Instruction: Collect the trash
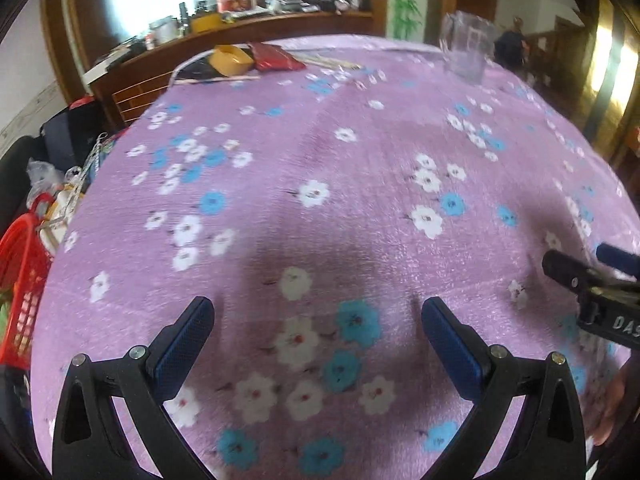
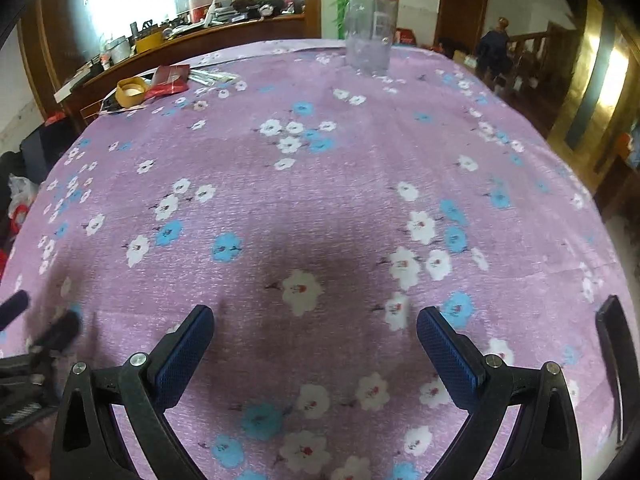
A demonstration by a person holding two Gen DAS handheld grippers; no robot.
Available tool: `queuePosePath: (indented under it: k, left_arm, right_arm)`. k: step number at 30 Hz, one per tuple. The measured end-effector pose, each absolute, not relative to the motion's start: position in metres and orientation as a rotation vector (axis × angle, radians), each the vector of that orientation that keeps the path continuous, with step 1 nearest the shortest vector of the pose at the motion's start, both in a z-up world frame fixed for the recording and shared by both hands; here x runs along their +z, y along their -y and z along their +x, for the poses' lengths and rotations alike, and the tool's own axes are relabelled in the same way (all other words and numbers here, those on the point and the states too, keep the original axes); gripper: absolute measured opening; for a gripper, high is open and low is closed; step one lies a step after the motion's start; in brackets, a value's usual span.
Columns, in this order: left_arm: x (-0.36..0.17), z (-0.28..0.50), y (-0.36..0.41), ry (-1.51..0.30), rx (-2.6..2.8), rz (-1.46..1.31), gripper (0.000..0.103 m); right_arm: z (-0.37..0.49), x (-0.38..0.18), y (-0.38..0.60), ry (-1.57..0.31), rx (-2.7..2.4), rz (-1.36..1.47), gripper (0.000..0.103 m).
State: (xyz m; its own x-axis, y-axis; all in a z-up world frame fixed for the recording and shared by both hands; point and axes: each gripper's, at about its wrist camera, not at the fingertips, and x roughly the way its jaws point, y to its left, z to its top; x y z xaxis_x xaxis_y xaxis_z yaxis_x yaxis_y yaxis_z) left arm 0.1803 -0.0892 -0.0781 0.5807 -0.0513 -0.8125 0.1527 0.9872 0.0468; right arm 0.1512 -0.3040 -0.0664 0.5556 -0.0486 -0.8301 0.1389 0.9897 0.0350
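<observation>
Both grippers hover low over a table with a purple flowered cloth (image 1: 320,160). My left gripper (image 1: 318,316) is open and empty. My right gripper (image 2: 316,324) is open and empty; it also shows at the right edge of the left wrist view (image 1: 576,268). At the far left of the table lie a red wrapper (image 1: 276,58) (image 2: 170,80), a yellow tape roll (image 1: 232,60) (image 2: 131,90) and some thin clear wrappers (image 2: 212,77). A clear plastic container (image 1: 466,50) (image 2: 370,36) stands at the far edge.
A red basket (image 1: 20,280) and bags sit off the table's left side. A cluttered wooden counter (image 1: 240,28) runs behind the table. A person (image 2: 494,50) stands in the far room by a wooden railing. A black chair back (image 2: 616,356) is at the right.
</observation>
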Motion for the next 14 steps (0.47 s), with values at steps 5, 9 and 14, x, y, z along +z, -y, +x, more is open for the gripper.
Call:
queuePosePath:
  k: [5,9,14]
  left_arm:
    - [-0.085,0.19,0.09,-0.991,-0.167,0.096,0.103]
    - [-0.084,0.19,0.089,-0.99,-0.175,0.096,0.103]
    - [-0.084,0.191,0.088,-0.992,-0.177,0.095,0.103]
  right_arm:
    - [0.161,-0.072,0.3,-1.015,-0.082,0.114,0.103]
    - [0.164,-0.075,0.296,-1.014,-0.095,0.078,0.103]
    - [0.163,-0.076,0.294,-1.0,-0.1,0.056,0.103]
